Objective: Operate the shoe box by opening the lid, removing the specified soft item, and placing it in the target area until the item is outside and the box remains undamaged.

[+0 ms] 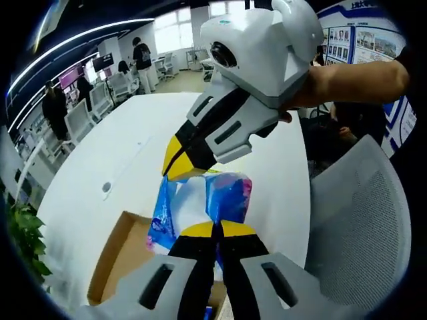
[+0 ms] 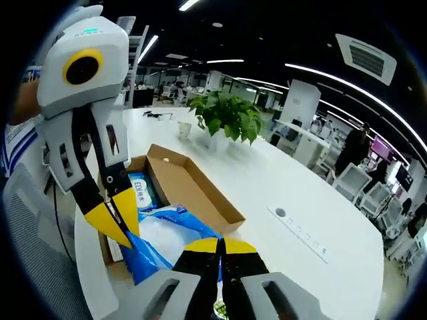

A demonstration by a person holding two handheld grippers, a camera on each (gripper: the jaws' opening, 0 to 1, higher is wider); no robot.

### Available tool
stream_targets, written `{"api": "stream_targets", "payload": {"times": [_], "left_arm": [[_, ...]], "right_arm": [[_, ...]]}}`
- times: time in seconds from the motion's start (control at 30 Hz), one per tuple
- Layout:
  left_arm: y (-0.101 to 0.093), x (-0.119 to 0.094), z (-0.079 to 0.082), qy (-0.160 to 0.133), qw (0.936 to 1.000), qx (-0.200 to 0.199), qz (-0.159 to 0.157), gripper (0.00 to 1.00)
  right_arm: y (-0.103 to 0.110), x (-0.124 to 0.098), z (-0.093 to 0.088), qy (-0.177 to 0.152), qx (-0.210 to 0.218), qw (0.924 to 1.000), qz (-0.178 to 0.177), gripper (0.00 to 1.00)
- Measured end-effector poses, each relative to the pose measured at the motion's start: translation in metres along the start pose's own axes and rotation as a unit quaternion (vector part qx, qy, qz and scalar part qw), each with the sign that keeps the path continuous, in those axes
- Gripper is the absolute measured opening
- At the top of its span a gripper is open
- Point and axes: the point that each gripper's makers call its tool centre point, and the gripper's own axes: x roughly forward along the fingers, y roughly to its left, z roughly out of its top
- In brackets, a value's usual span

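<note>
Two grippers share one soft load above a white table (image 2: 280, 180), with the open cardboard shoe box (image 2: 193, 183) standing near its edge beside a grey mesh chair (image 1: 360, 227) and a potted plant (image 2: 227, 117) further off. Inside the box another blue-printed pack (image 2: 141, 192) lies flat. The blue and white soft pack (image 1: 200, 203) is lifted above the box opening, not yet past the walls. The left gripper (image 1: 215, 230) has its jaws closed tight on the pack's near edge, and the right gripper (image 2: 219, 245) is likewise pinched shut on the opposite edge. The lid looks already open, so the removal step seems under way. Next, I judge, both must rise together, clear the cardboard wall without dragging it, then carry the pack to bare table.
</note>
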Motion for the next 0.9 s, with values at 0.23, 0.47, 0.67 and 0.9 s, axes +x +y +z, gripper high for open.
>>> {"api": "stream_targets", "payload": {"times": [0.23,0.47,0.67,0.9], "left_arm": [[-0.006,0.015,0.017,-0.004,0.9999,0.009,-0.007,0.00],[-0.016,0.029,0.035,-0.006,0.9997,0.019,-0.014,0.00],[-0.021,0.041,0.047,-0.008,0.9995,0.023,-0.019,0.00],[-0.026,0.056,0.059,-0.012,0.9994,0.022,-0.024,0.00]], "right_arm": [[-0.016,-0.018,-0.013,0.002,0.011,0.9998,-0.014,0.00],[-0.030,-0.032,-0.025,0.004,0.021,0.9994,-0.026,0.00],[-0.041,-0.042,-0.034,0.007,0.026,0.9991,-0.032,0.00],[-0.054,-0.052,-0.047,0.011,0.030,0.9989,-0.034,0.00]]}}
